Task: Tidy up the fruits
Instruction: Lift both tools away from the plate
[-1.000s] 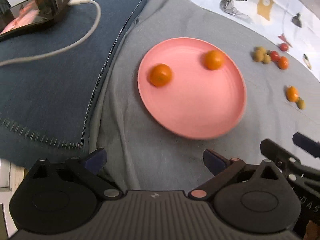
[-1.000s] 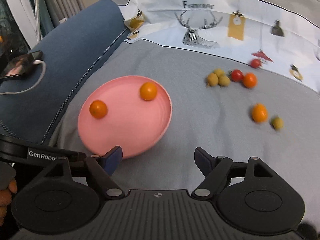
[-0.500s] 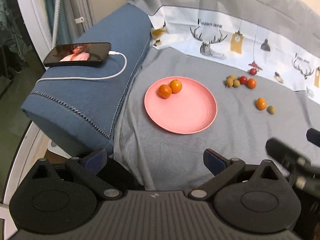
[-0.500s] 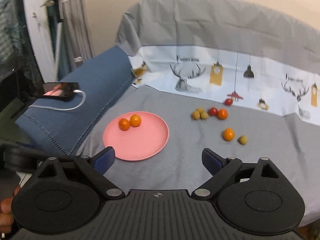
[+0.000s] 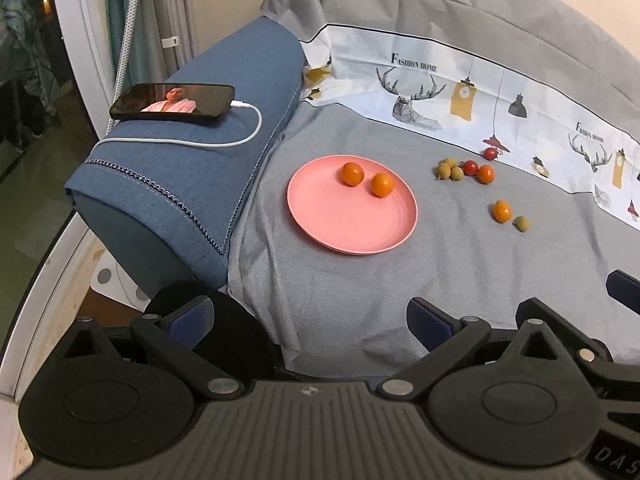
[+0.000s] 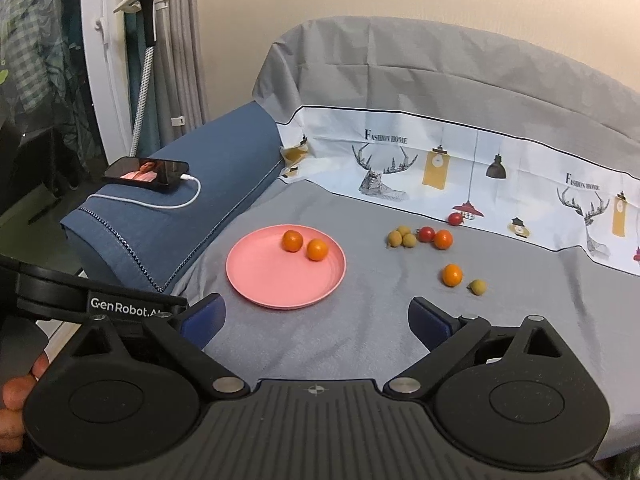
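A pink plate (image 5: pixel 344 232) (image 6: pixel 272 284) lies on the grey cloth with two orange fruits (image 5: pixel 352 173) (image 6: pixel 292 241) side by side at its far rim. To its right lie loose fruits: an orange one (image 5: pixel 502 211) (image 6: pixel 452 275) beside a small tan one (image 5: pixel 521 224) (image 6: pixel 477 287), and farther back a cluster of tan, red and orange fruits (image 5: pixel 466 169) (image 6: pixel 420 237). My left gripper (image 5: pixel 310 318) is open and empty, well short of the plate. My right gripper (image 6: pixel 316 316) is open and empty, also held back near the cloth's front edge.
A blue bolster (image 5: pixel 192 168) (image 6: pixel 180 208) lies left of the plate, with a phone (image 5: pixel 172 100) (image 6: pixel 146 171) and white cable on it. A printed white cloth band (image 6: pixel 460 172) runs along the back. The floor drops away at the left.
Both grippers have pulled back and up from the plate, so the whole cloth shows. The two orange fruits on the plate rolled together at its far rim.
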Demonstrator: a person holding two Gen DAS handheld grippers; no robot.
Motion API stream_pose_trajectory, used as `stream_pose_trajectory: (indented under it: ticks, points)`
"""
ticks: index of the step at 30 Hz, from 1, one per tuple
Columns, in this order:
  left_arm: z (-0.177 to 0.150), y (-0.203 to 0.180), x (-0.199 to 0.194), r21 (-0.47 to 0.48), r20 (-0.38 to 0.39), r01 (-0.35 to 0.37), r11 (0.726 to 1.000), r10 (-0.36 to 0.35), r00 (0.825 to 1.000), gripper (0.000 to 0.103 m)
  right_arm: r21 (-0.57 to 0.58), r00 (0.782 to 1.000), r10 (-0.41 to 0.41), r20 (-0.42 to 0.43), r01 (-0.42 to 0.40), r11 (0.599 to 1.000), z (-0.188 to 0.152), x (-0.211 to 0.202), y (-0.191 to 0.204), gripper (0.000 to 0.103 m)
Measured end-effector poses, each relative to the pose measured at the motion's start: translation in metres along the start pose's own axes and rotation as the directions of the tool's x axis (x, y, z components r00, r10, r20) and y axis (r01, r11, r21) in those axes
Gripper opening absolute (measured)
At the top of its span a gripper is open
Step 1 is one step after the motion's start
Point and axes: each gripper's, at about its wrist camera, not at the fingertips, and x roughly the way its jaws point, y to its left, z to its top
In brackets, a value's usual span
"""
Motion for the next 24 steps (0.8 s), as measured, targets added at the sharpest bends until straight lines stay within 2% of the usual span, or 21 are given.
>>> stream_pose_trajectory:
  ticks: [14, 24]
  points:
    - [0.0, -0.009, 0.002, 0.037, -0.005, -0.017, 0.999, 0.017, 1.0, 0.103, 0.044, 1.0, 0.014, -0.002, -0.014, 0.999, -0.007, 0.001, -0.009, 0.098]
    - [0.015, -0.029, 0.028, 0.098, -0.045, -0.019, 0.995, 0.024, 0.999, 0.103, 0.103, 1.0, -0.016, -0.008, 0.016, 0.995, -0.012, 0.021, -0.038, 0.098]
